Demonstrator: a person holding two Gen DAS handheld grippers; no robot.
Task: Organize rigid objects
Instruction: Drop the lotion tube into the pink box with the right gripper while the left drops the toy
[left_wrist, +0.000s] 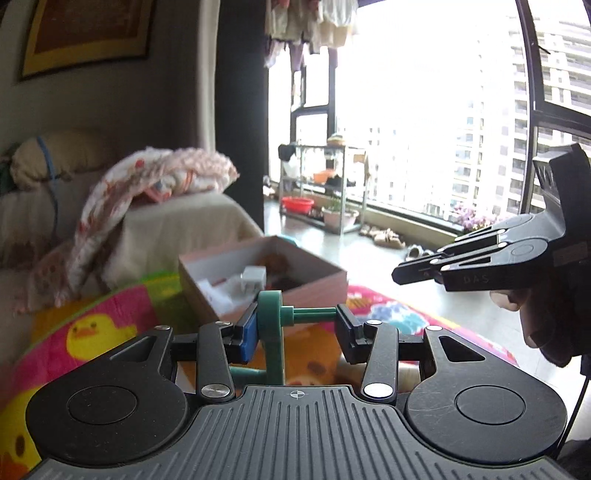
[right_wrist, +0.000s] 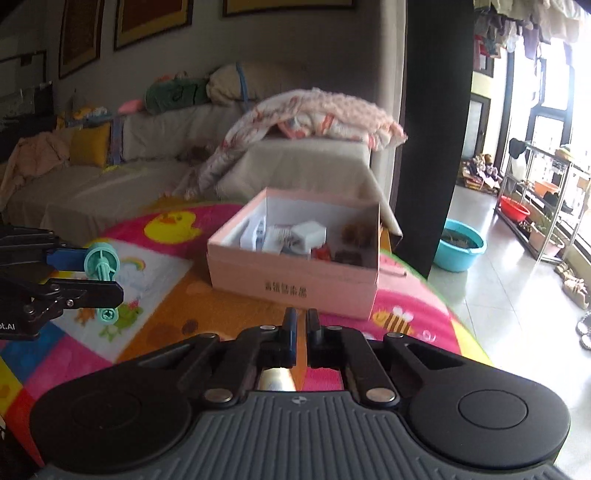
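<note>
One green plastic part (left_wrist: 275, 325) sits clamped in your left gripper (left_wrist: 295, 326); your right gripper (right_wrist: 301, 325) holds nothing, jaws nearly together, facing one pink box (right_wrist: 295, 284).

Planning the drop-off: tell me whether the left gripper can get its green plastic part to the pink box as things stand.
Probably yes. The left gripper holds the green plastic part above the mat, and the pink box lies ahead with its top open. The right gripper sits off to the side, not between them.

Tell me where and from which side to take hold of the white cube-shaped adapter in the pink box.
Grip the white adapter across its flat opposite side faces, coming straight down through the pink box's open top. The box walls block any sideways approach. The right gripper, jaws nearly together and empty, looks best placed but must open first.
</note>
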